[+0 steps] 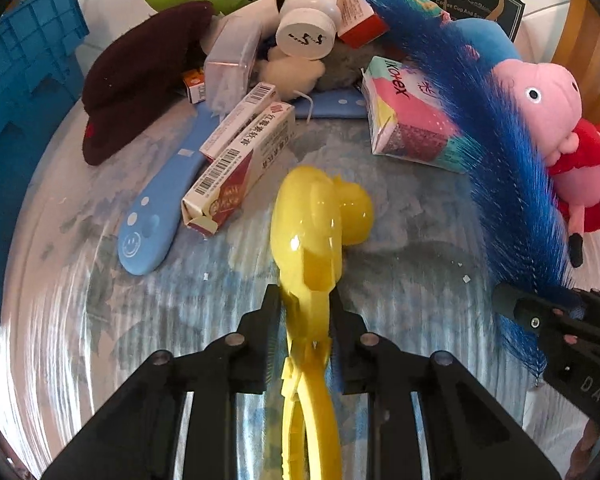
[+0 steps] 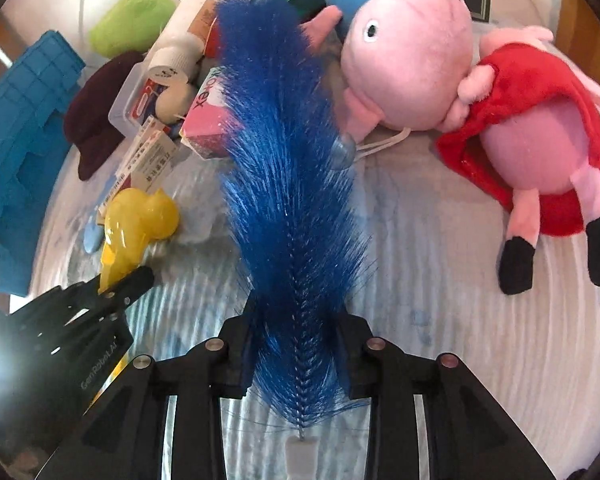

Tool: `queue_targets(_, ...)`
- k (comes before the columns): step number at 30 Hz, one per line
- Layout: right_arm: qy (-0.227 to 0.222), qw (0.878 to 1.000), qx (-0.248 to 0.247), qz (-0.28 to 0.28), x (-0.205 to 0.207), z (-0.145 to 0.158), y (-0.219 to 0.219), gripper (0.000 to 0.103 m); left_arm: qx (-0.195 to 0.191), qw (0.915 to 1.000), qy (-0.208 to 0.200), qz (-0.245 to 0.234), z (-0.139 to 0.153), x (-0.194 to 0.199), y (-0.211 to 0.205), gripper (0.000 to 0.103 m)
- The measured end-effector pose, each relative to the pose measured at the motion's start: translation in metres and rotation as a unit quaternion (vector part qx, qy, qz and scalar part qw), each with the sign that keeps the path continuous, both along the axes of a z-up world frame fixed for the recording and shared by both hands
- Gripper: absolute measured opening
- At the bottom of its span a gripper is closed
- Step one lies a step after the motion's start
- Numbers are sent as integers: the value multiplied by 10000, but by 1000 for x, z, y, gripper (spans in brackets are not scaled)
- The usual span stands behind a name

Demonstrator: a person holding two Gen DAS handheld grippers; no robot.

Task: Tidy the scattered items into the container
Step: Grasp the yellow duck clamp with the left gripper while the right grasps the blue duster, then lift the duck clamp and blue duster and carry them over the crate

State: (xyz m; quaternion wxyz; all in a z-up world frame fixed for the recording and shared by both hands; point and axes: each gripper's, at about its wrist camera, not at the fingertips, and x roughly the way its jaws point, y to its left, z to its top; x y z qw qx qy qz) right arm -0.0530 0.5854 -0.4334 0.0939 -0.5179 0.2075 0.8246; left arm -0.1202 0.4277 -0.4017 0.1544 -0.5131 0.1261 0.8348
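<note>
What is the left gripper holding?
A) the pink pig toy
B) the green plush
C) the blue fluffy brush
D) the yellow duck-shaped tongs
D: the left gripper has its black fingers pressed on both sides of the yellow duck-shaped tongs, while the blue fluffy brush sits in the right gripper.

Both wrist cams look steeply down, close over the tabletop, facing the far wall. Left one sits left, right one right; both catch the yellow duck tongs, blue brush and blue crate.
</note>
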Motion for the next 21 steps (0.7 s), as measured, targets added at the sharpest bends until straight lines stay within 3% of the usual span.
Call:
queue_targets(2, -6, 9999, 125, -17, 0, 0, -3, 27, 3, 10000, -11, 35, 1, 5, 0, 21)
queue_targets(3, -52, 9997, 238, -50, 0, -1, -4, 18, 26, 10000, -55, 24, 2, 7, -1, 21)
queue_targets(5, -65, 9996, 242, -94, 2, -1, -7, 16, 74, 9999, -89, -19, 5, 13, -2, 14)
queue_targets(11, 161, 9997, 189, -66, 18, 17, -27, 14, 276, 9995, 86, -93, 31, 28, -13, 14)
queue_targets(21, 959, 9940, 507, -120, 32, 100, -57, 14, 742, 9946, 716, -121, 109, 31, -62, 14)
